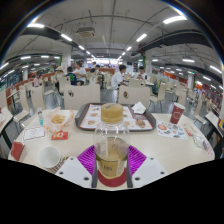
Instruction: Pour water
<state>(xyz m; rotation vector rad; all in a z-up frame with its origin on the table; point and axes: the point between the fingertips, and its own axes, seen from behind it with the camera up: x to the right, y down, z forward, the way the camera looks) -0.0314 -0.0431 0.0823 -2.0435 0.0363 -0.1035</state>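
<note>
Between our gripper's (112, 170) two fingers we hold a tall bottle (112, 148) standing straight up, squeezed from both sides, and a white cup (49, 156) waits to its left.

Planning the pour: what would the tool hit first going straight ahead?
The tool already has a jar between its fingers, seemingly gripped. Past it, the tray and another jar come next, though depth is unclear.

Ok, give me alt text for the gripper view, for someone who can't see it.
A gripper is shut on a clear cup of amber liquid, its purple pads pressing both sides, over a light table. Beyond it stand a jar and a tray, with a white bowl nearby.
</note>
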